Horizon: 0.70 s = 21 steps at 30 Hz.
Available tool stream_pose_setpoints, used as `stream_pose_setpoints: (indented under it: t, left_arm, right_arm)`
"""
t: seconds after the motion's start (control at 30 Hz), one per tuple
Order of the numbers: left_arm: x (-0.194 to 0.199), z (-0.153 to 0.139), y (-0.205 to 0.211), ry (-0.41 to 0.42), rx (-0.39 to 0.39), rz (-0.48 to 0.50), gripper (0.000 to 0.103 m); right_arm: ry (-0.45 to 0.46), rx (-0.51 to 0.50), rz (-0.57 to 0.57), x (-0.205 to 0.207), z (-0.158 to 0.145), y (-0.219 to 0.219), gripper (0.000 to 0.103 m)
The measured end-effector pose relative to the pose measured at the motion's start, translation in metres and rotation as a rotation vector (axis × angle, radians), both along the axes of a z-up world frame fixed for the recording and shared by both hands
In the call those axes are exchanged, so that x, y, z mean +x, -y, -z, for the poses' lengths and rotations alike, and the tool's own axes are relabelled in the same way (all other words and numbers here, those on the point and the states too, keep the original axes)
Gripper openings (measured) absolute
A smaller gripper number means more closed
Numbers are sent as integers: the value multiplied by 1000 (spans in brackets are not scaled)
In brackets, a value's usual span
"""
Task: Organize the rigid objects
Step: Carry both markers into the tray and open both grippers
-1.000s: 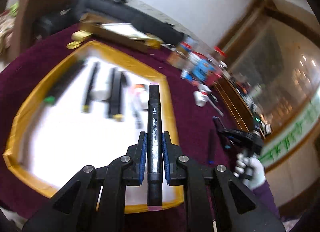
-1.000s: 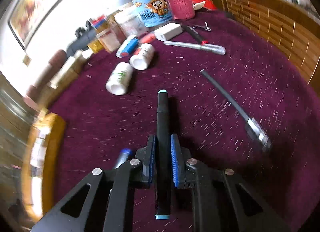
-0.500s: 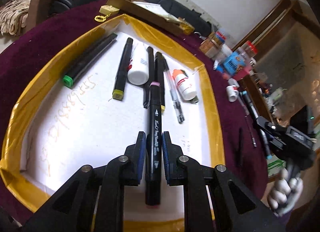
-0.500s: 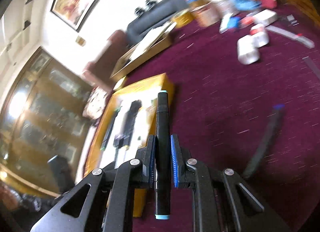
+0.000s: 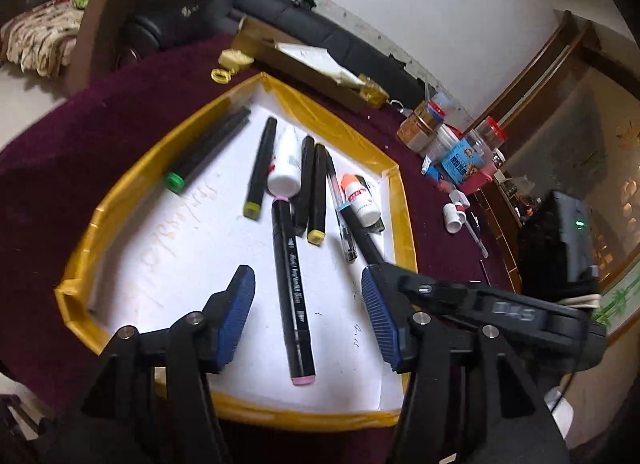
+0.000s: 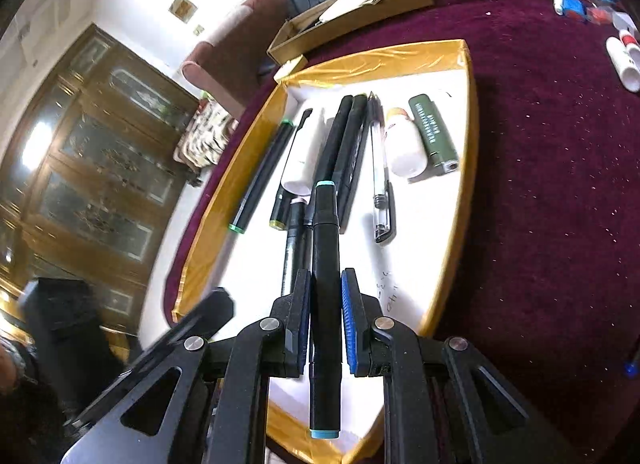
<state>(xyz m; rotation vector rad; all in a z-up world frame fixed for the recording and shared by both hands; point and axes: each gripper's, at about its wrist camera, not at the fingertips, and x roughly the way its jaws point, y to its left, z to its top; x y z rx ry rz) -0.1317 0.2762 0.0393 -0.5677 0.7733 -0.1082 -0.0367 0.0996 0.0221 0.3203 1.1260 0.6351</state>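
Observation:
A yellow-rimmed white tray (image 5: 404, 200) (image 6: 468, 112) holds several black markers, a clear pen (image 5: 340, 208) and small white bottles. My left gripper (image 5: 308, 312) is open; a pink-capped black marker (image 5: 290, 276) lies on the tray floor between its jaws. My right gripper (image 6: 326, 312) is shut on a blue-capped black marker (image 6: 325, 272), held over the tray above the other markers. The right gripper also shows in the left wrist view (image 5: 480, 304), with its marker (image 5: 362, 236) reaching in from the right.
The tray sits on a maroon cloth (image 6: 552, 184). A cardboard box (image 6: 352, 20) with papers stands behind the tray. Jars, a blue tub (image 5: 460, 160) and small white bottles (image 6: 624, 60) crowd the right. A green lighter (image 6: 434, 136) lies in the tray.
My left gripper has opened and let the pink-capped marker down onto the tray. My right gripper has swung from the cloth over the tray with the blue-capped marker.

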Motion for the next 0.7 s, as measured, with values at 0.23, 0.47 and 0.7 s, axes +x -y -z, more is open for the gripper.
stream_pose_setpoints:
  t: [0.23,0.47,0.7]
  left_arm:
    - [-6,-3,-7,-13,42,-26,63]
    - [-9,-6,7,-15,103,-1,63]
    - [-16,-27,51,42,307,41,63]
  right_arm:
    - [50,-121,6,-3,5,-17,17]
    - [94,-114,21,-7,0,-7,26]
    - [160,-12,125,-16,-19,47,27]
